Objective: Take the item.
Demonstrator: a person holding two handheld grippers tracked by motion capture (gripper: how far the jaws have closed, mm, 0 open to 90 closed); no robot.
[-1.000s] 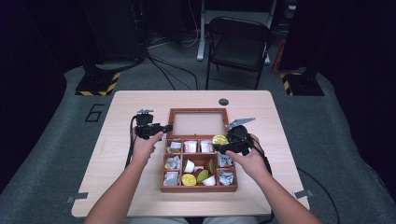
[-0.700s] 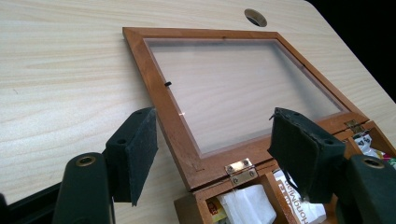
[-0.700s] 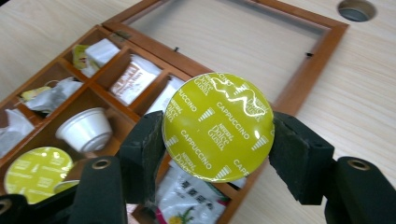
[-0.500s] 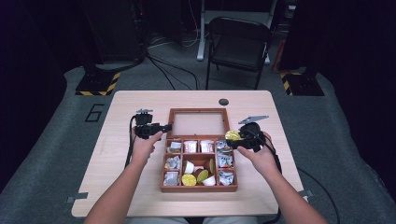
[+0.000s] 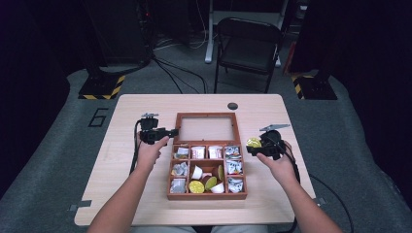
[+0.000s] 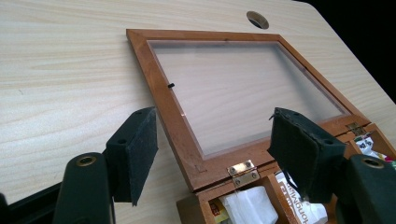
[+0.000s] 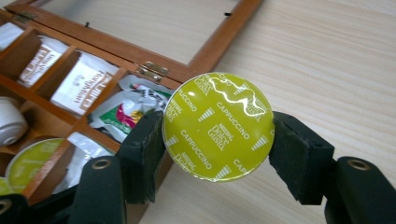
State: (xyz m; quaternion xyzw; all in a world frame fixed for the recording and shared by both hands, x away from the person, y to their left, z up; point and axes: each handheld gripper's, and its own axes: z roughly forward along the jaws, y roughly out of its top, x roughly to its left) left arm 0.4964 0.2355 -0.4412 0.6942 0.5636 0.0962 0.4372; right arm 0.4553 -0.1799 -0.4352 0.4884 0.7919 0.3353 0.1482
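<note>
On the bench lies the open wooden box. The left hand-held gripper hangs wide and empty at its lid's left edge. The right hand-held gripper clamps a green capsule just right of the box.

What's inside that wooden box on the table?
The box has compartments holding white tea sachets, crinkled packets, white pods and green-lidded pods. Anything beneath those top items is covered. The right claw holds one green capsule outside it.
</note>
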